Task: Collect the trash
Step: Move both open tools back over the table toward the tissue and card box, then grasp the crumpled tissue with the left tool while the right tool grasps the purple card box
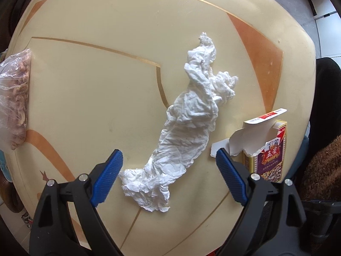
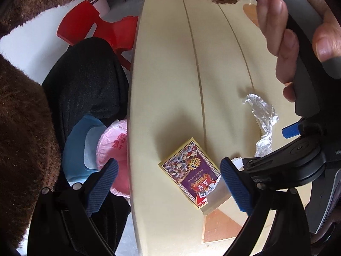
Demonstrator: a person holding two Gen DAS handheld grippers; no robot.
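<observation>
A long crumpled white tissue [image 1: 189, 115] lies across the cream table [image 1: 96, 81]. My left gripper [image 1: 169, 164] is open, its blue pads on either side of the tissue's near end. A torn-open purple and yellow card box [image 1: 269, 149] lies to the right of the tissue. In the right wrist view the same box [image 2: 191, 172] lies between the open fingers of my right gripper [image 2: 170, 177], which hovers above the table edge. The tissue [image 2: 263, 117] shows beyond, partly hidden by the left gripper and hand.
A clear plastic bag of pinkish scraps [image 1: 15, 98] sits at the table's left edge. Beside the table edge stands a blue bin with a pink bag liner [image 2: 115, 147]. A red plastic stool [image 2: 100, 27] stands on the floor. Brown furry fabric [image 2: 23, 128] hangs at the left.
</observation>
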